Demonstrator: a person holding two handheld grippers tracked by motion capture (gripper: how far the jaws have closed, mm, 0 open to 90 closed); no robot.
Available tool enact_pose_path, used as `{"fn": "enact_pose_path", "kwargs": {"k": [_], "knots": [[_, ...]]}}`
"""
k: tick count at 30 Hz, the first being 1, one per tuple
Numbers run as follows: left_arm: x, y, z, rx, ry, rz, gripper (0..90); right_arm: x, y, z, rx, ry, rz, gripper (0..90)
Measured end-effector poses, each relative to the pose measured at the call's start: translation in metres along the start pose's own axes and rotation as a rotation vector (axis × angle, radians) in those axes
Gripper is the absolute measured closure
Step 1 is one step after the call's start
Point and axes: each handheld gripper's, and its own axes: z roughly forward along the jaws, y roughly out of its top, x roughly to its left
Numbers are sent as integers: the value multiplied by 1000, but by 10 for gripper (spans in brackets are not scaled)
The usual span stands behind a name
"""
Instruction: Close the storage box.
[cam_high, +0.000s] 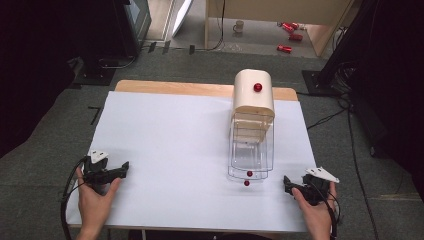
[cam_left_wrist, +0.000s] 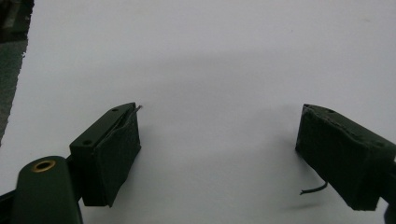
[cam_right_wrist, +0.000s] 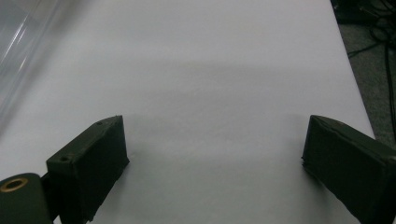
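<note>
Right of centre in the high view stands a cream box with a rounded top (cam_high: 253, 92) and a red knob (cam_high: 257, 87) on its face. Three clear plastic drawers (cam_high: 250, 150) are pulled out of it toward the lower frame, stacked like steps, with small red pulls (cam_high: 249, 173) at their fronts. The clear plastic looks thin, stiff, glossy and light, so it is likely slippery and easy to crack. The little knobs seem the fair place to pinch, though they are too small to judge well.

The left gripper (cam_high: 120, 169) rests at lower left on the smooth white table cover (cam_high: 170, 140). The right gripper (cam_high: 289, 182) rests at lower right. In both gripper views the jaws are spread wide, with nothing between them.
</note>
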Motion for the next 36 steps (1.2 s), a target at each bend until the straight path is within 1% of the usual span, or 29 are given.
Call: {"fn": "enact_pose_path", "kwargs": {"k": [1, 2, 6, 8, 9, 11, 13, 14, 16, 18, 19, 20, 21, 23, 26, 28, 29, 30, 32, 33, 36], "knots": [[0, 0, 0, -1, 1, 1, 137, 3, 0, -2, 8, -9, 10, 63], [0, 0, 0, 0, 0, 0, 137, 5, 0, -3, 10, -7, 6, 63], [0, 0, 0, 0, 1, 1, 137, 17, 2, -14, -22, 7, 1, 63], [0, 0, 0, 0, 0, 0, 137, 24, 4, -20, -42, 25, 0, 63], [0, 0, 0, 0, 0, 0, 137, 24, 4, -20, -42, 25, 0, 63], [0, 0, 0, 0, 0, 1, 137, 34, 6, -28, -55, 54, 7, 63], [0, 0, 0, -1, 1, 0, 137, 39, 7, -32, -61, 78, 25, 67], [0, 0, 0, -1, 1, 0, 137, 39, 7, -32, -61, 78, 25, 67], [0, 0, 0, 0, 1, 1, 137, 47, 8, -36, -64, 88, 32, 72], [0, 0, 0, -1, 1, 0, 137, 53, 8, -39, -64, 101, 28, 73], [0, 0, 0, -1, 1, 0, 137, 53, 8, -39, -64, 101, 28, 73], [0, 0, 0, -1, 1, 1, 137, 58, 9, -42, -71, 104, 25, 103], [0, 0, 0, -1, 1, 0, 137, 60, 9, -44, -76, 104, 22, 125], [0, 0, 0, 0, 1, 1, 138, 62, 9, -45, -84, 105, 22, 129], [0, 0, 0, -1, 1, 0, 137, 72, 10, -52, -97, 127, 13, 133], [0, 0, 0, -1, 1, 1, 137, 76, 10, -54, -102, 134, 15, 142], [0, 0, 0, 0, 1, 1, 137, 76, 10, -54, -102, 134, 15, 142], [0, 0, 0, -1, 1, 1, 137, 79, 10, -55, -106, 143, 15, 145], [0, 0, 0, -1, 1, 1, 137, 87, 10, -59, -117, 157, 12, 172], [0, 0, 0, -1, 1, 1, 137, 87, 10, -59, -117, 157, 12, 172], [0, 0, 0, -1, 1, 1, 137, 98, 9, -60, -128, 165, -15, 206]]}}
